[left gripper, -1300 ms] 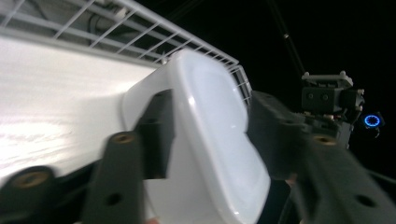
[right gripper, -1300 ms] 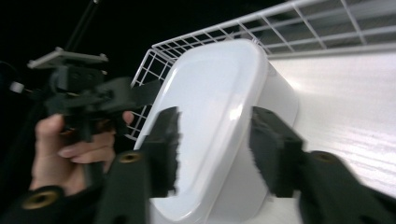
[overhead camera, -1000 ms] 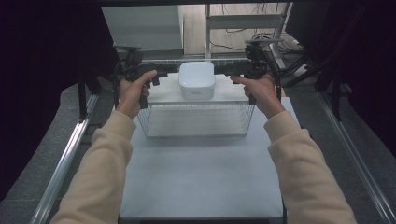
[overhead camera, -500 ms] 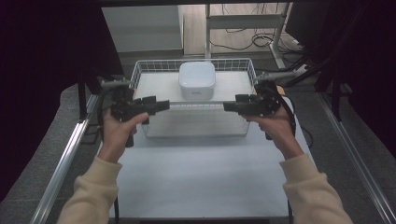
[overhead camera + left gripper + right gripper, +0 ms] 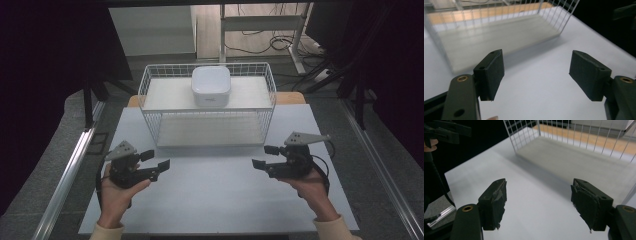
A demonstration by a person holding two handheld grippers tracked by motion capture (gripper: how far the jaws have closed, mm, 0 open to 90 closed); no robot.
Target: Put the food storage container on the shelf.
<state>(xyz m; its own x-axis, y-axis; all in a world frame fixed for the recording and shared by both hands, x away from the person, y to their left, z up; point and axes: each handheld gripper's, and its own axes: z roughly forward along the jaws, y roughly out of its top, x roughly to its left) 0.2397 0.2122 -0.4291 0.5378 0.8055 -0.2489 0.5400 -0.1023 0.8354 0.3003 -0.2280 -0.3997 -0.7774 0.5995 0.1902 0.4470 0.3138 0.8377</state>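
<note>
Left black two-jaw gripper (image 5: 154, 164): jaws wide apart, just been opening, nothing between them. Right black two-jaw gripper (image 5: 263, 157): likewise spread, just been opening, empty. White wire basket (image 5: 150, 85) ahead of both and between them, apart from the jaws. White rounded-square plastic container (image 5: 211, 85) inside it, farther off. Below both, white tabletop (image 5: 215, 195).

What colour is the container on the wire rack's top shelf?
White container, clearest in the high view.
</note>
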